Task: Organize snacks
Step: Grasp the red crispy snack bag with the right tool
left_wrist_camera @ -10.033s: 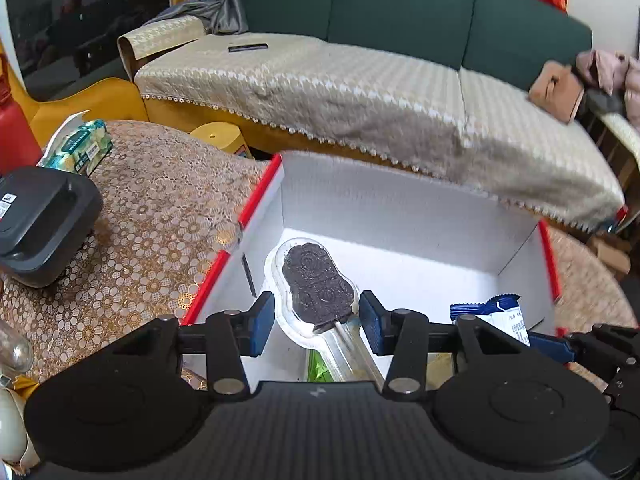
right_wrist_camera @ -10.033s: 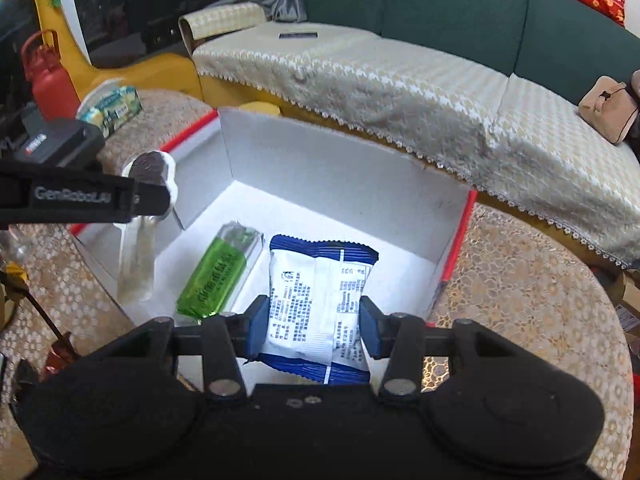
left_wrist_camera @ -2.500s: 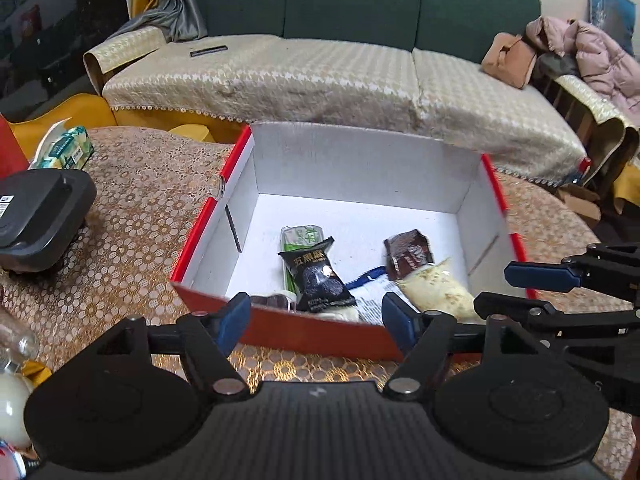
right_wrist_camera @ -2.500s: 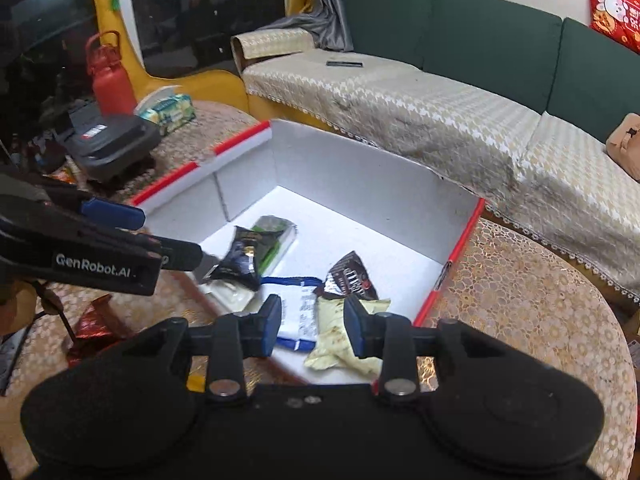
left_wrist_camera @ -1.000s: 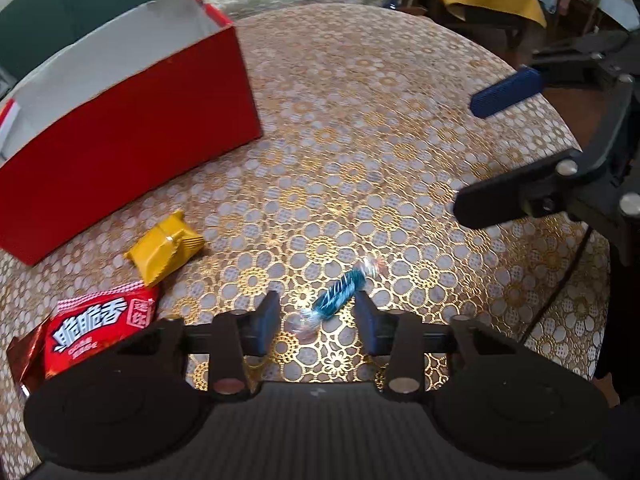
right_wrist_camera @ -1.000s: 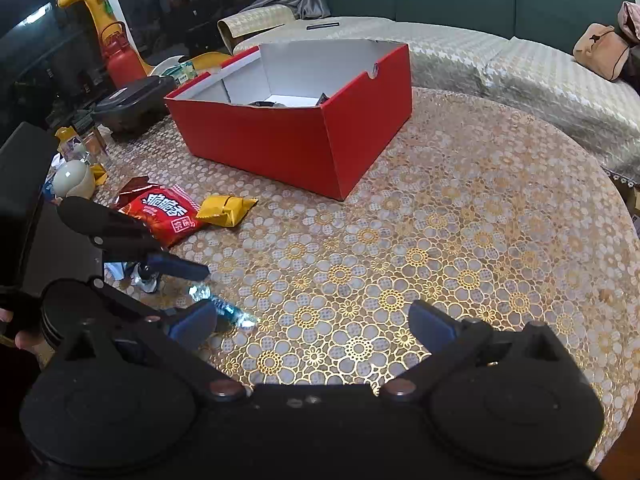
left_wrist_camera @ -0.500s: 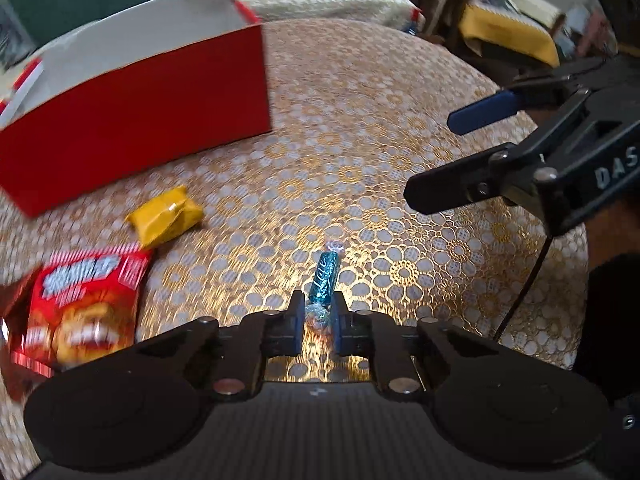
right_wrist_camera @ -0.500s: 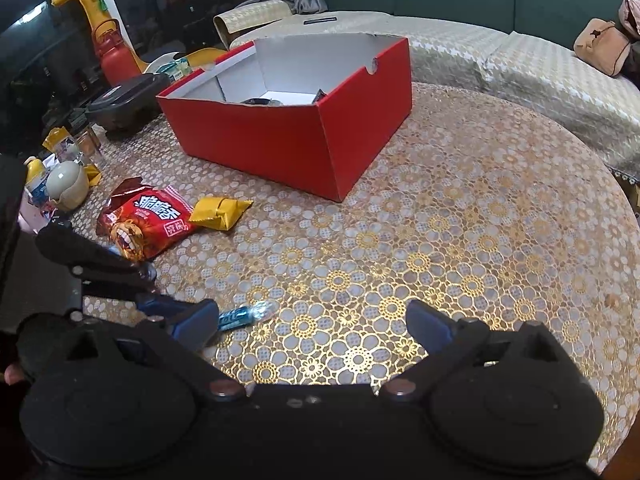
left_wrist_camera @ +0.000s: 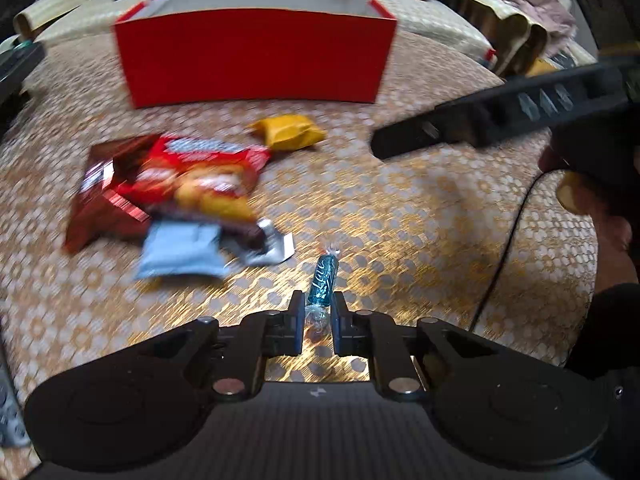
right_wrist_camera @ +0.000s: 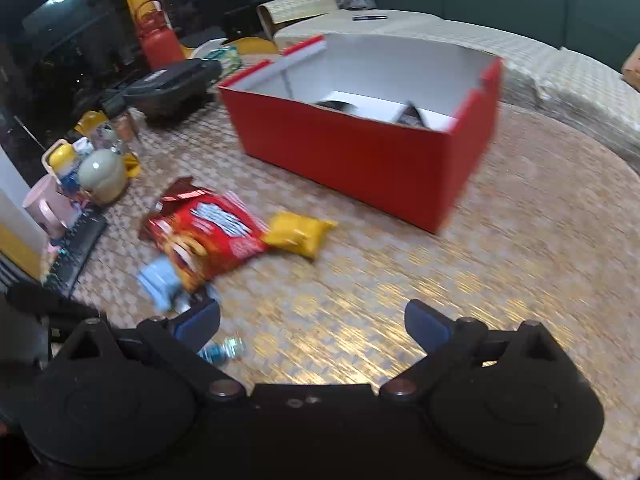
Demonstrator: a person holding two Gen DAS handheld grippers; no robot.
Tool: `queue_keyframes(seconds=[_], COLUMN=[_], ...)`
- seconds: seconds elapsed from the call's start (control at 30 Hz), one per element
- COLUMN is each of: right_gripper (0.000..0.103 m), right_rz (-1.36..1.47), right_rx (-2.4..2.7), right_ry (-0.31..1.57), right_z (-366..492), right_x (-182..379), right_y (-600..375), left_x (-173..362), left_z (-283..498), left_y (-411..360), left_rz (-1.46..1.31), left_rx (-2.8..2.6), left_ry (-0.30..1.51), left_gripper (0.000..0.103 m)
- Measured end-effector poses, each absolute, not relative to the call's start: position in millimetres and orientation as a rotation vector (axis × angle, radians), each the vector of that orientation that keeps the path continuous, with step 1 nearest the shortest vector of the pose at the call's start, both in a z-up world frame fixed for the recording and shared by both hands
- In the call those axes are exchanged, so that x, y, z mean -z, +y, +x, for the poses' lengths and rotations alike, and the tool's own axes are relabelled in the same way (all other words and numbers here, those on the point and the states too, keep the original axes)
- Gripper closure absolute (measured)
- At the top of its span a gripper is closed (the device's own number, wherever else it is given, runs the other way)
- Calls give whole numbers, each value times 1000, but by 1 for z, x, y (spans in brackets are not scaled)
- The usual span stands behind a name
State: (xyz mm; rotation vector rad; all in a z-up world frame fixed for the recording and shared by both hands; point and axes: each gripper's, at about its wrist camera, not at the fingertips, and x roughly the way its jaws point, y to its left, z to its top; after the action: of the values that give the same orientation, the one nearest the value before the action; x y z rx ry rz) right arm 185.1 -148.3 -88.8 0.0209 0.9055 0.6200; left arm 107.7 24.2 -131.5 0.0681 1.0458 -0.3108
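Pinching the teal candy (left_wrist_camera: pixel 322 283) is your left claw (left_wrist_camera: pixel 317 320), both fingers pressed against the twisted wrapper end, and the rest of the candy sticks out ahead past the tips, over the gold tablecloth (left_wrist_camera: pixel 400 208). From your right camera you only catch a bit of that candy (right_wrist_camera: pixel 222 349), just beside the left pad of your right claw (right_wrist_camera: pixel 314 326). That right claw is spread wide with nothing between the blue pads (right_wrist_camera: pixel 426 326), over bare cloth.

Ahead and left of your left claw there's a loose heap: a pale blue packet (left_wrist_camera: pixel 180 250) nearest, with a red snack bag (left_wrist_camera: pixel 172 180) lying over its far edge. Whatever silver wrapper bit pokes out by the blue packet is too smeared to name. A yellow packet (left_wrist_camera: pixel 288 132) sits just past the red bag, a bit right of it. Everything here is motion-blurred, so don't trust fine detail.

Straight ahead, beyond the snacks, is the red box (left_wrist_camera: pixel 256 60), open on top with white inside walls. Your right camera peeks in and shows dark wrappers (right_wrist_camera: pixel 412 116) on the box floor, can't tell which ones.

Off to the right of your left claw, one black finger of the right claw reaches in over the cloth.
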Motion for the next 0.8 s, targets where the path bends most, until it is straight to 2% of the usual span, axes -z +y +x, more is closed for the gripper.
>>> queue_keyframes(seconds=[0.3,0.8], right_gripper=[2,4], right_rz=[244,387], right_rx=[-557,-286], right_ry=[1067,1315], right_z=[221,256], right_x=[93,123], right_y=[-82,-27], left_x=[128,128], left_z=[94,95], left_y=[56,73], left_rz=[-6,-122], left_rx=[252,242], left_ry=[1021,1000], left_gripper=[90,90])
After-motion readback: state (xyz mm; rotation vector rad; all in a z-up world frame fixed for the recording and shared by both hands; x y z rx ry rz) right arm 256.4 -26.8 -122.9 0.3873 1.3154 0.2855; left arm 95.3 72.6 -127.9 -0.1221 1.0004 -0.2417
